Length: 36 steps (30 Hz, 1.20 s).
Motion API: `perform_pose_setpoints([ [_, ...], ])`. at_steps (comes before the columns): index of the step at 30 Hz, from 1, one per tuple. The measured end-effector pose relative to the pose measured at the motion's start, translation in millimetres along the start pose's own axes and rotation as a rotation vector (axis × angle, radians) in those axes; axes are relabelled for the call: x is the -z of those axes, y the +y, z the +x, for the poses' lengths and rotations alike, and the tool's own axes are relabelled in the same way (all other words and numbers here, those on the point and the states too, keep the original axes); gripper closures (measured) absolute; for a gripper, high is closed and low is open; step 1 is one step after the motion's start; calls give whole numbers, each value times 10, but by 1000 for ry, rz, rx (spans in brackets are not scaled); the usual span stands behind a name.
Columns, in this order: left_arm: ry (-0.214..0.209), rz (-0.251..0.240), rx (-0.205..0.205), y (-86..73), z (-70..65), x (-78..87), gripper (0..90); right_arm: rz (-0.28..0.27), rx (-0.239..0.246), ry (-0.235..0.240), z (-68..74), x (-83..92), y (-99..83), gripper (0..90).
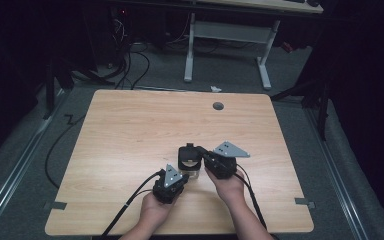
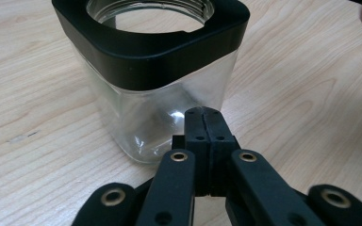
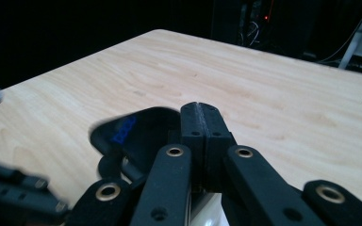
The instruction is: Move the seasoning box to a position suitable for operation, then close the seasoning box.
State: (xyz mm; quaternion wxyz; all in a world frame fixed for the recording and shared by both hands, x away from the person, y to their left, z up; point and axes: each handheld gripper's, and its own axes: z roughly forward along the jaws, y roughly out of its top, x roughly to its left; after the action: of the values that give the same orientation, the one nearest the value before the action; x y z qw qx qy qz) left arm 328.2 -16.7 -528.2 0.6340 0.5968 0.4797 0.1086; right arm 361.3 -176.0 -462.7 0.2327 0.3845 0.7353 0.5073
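We see one pale wooden table (image 1: 130,130) with a single round grey grommet (image 1: 218,106) near its far edge, and one small glass jar (image 2: 155,75) standing on it, near the middle of the front half. The jar is square-shouldered, clear-walled, with a black collar around its round open mouth. One black lid (image 3: 136,134) with blue markings is off the jar; in the high view it sits tilted over the jar's far side, just in front of the right gripper.

We count two grippers, one in each hand. The left gripper (image 2: 202,115) points at the jar from the near side; its two jaws are pressed flat together with nothing between them, their tips just before the jar's lower wall, and we cannot tell whether they touch the glass. The right gripper (image 3: 201,110) comes in from the jar's right; its two jaws are also pressed together, with the lid lying just beside and below them. We cannot tell whether they grip the lid's edge.

Each gripper carries one grey three-cornered plate and trails one black cable toward the table's near edge. Behind the table stands one white-legged desk (image 1: 227,35).
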Motion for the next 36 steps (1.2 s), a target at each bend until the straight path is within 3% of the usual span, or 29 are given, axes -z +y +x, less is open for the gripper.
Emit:
perform_pose_setpoints([
  [3,-2,5,-4,-3,-3,7,900,-4,-9,4,10,63,-59,896],
  [6,0,9,-3,5,16,20,900,-12,-12,-19,-13,205,-126,883],
  [12,-11,4,-5,-9,10,78,900,-9,-18,-52,-93,317,-213,851],
  [17,-6,-4,-7,40,69,210,868,14,-30,-97,-224,432,-316,727],
  [19,3,-9,-6,68,125,272,846,35,-59,-142,-348,517,-411,680],
  [26,76,-46,-25,305,496,490,785,64,-124,-227,-616,714,-647,599],
  [27,93,-57,-16,358,585,523,777,66,-144,-249,-699,782,-726,577],
  [28,139,-77,-1,460,787,594,769,71,-156,-258,-733,817,-764,564],
  [29,139,-77,-1,460,787,594,757,77,-172,-267,-762,852,-799,544],
  [34,264,-134,-28,674,1293,858,646,99,-198,-295,-845,1027,-920,454],
  [36,285,-175,24,753,1479,1021,622,110,-176,-347,-856,1185,-1029,442],
])
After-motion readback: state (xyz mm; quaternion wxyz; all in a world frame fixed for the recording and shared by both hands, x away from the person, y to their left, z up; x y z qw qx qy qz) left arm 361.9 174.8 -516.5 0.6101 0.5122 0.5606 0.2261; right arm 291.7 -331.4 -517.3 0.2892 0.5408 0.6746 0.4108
